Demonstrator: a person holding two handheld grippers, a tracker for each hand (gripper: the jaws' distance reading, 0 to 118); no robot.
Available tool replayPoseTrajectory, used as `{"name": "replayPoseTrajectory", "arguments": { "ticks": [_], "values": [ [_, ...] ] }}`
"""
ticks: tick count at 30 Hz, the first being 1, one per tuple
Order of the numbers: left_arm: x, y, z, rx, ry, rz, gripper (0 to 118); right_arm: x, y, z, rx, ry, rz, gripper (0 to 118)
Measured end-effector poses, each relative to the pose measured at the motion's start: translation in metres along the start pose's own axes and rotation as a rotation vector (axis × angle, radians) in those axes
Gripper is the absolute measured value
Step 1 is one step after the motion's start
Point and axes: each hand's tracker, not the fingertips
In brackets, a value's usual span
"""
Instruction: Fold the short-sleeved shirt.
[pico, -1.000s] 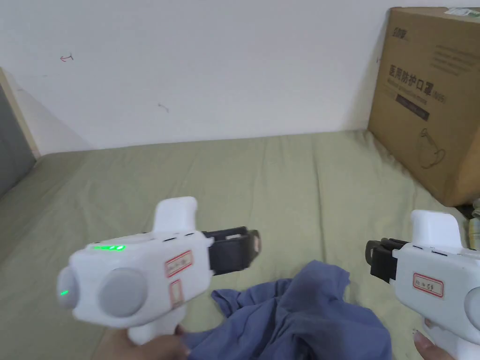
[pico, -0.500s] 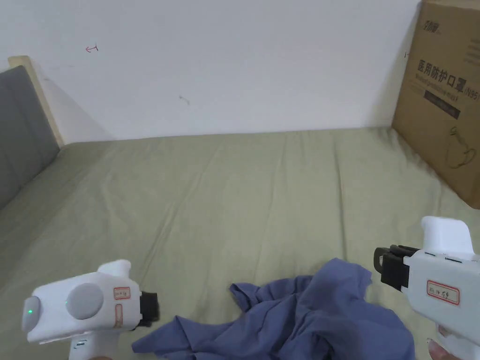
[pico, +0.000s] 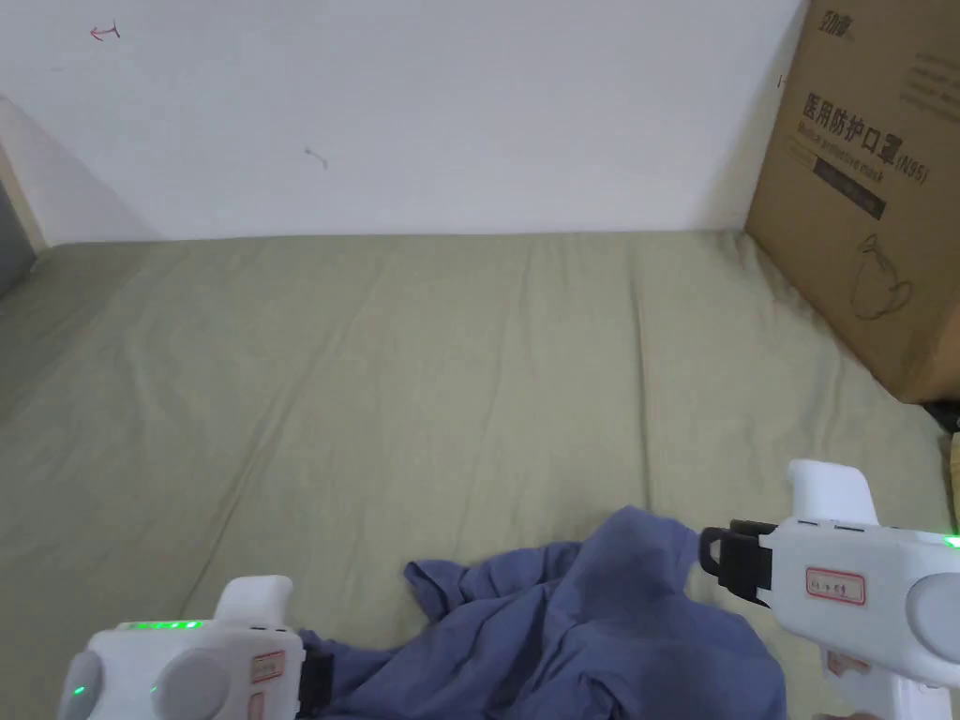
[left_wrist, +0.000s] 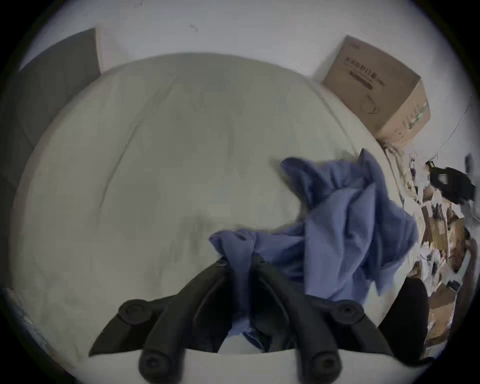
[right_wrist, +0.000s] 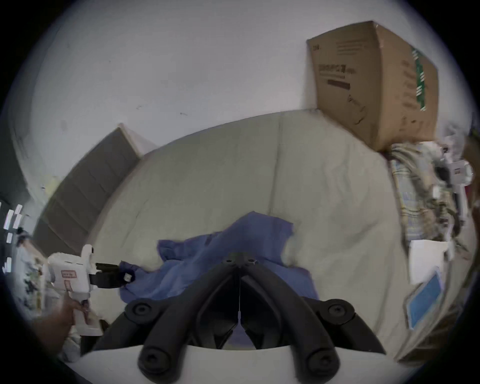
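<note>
A crumpled blue short-sleeved shirt (pico: 581, 637) lies in a heap on the olive sheet (pico: 422, 375) near the front edge. My left gripper (pico: 323, 677) is at the heap's left end. In the left gripper view its jaws are shut on a fold of the shirt (left_wrist: 350, 220), and cloth runs between them at the left gripper (left_wrist: 240, 262). My right gripper (pico: 711, 555) hovers by the shirt's raised right corner. In the right gripper view the right gripper (right_wrist: 240, 258) has its jaws closed tip to tip with no cloth seen between them; the shirt (right_wrist: 220, 249) lies behind, and the left gripper (right_wrist: 127, 276) shows far left.
A big cardboard box (pico: 872, 187) stands on the bed's back right corner against the white wall. A grey padded panel (left_wrist: 52, 91) borders the bed's left side. Loose clutter (right_wrist: 428, 194) lies beyond the right edge. The sheet's far half is bare.
My left gripper dropped from mid-air down and to the left, then came to the shirt's left end and shut on it. The right gripper edged left toward the shirt.
</note>
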Motion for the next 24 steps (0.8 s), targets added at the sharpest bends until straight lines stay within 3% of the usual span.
{"name": "replayPoseTrajectory", "arguments": {
  "ticks": [2, 3, 4, 5, 6, 8, 10, 13, 14, 16, 17, 18, 19, 20, 22, 24],
  "values": [
    [-0.005, 0.001, 0.019, 0.064, -0.059, 0.022, 7, 0.004, 0.016, -0.015, -0.025, 0.044, -0.027, 1],
    [-0.008, 0.001, 0.029, 0.092, -0.063, 0.031, 7, 0.004, 0.026, -0.023, -0.023, 0.030, -0.024, 11],
    [-0.010, 0.001, 0.037, 0.120, -0.075, 0.044, 7, 0.004, 0.035, -0.033, -0.030, 0.030, -0.023, 43],
    [-0.012, 0.001, 0.044, 0.138, -0.092, 0.054, 7, 0.005, 0.046, -0.047, -0.045, 0.027, -0.025, 43],
    [-0.013, 0.002, 0.049, 0.156, -0.106, 0.063, 7, 0.008, 0.055, -0.065, -0.097, 0.018, -0.042, 59],
    [-0.013, 0.001, 0.056, 0.146, -0.098, 0.054, 7, 0.012, 0.066, -0.101, -0.211, -0.030, -0.073, 116],
    [-0.011, 0.002, 0.059, 0.153, -0.101, 0.047, 7, 0.018, 0.070, -0.131, -0.251, -0.075, -0.093, 116],
    [-0.010, 0.002, 0.058, 0.149, -0.097, 0.050, 7, 0.024, 0.064, -0.180, -0.443, -0.150, -0.067, 115],
    [-0.011, 0.000, 0.059, 0.151, -0.097, 0.051, 7, 0.026, 0.057, -0.191, -0.517, -0.153, -0.046, 107],
    [-0.010, 0.001, 0.058, 0.153, -0.094, 0.046, 7, 0.025, 0.046, -0.201, -0.583, -0.108, -0.024, 72],
    [-0.011, 0.001, 0.057, 0.149, -0.094, 0.041, 7, 0.021, 0.043, -0.192, -0.524, -0.133, 0.034, 60],
    [-0.011, 0.001, 0.057, 0.146, -0.092, 0.039, 7, 0.017, 0.045, -0.180, -0.457, -0.145, 0.094, 41],
    [-0.012, 0.001, 0.056, 0.145, -0.089, 0.041, 7, 0.014, 0.046, -0.169, -0.439, -0.092, 0.107, 9],
    [-0.013, 0.001, 0.056, 0.145, -0.091, 0.047, 7, 0.012, 0.049, -0.161, -0.445, -0.033, 0.100, 10],
    [-0.015, 0.002, 0.062, 0.153, -0.095, 0.053, 7, 0.007, 0.054, -0.136, -0.388, -0.056, 0.114, 9],
    [-0.016, 0.006, 0.075, 0.197, -0.083, 0.040, 7, 0.008, 0.067, -0.104, -0.322, -0.015, 0.074, 9]
  ]
}}
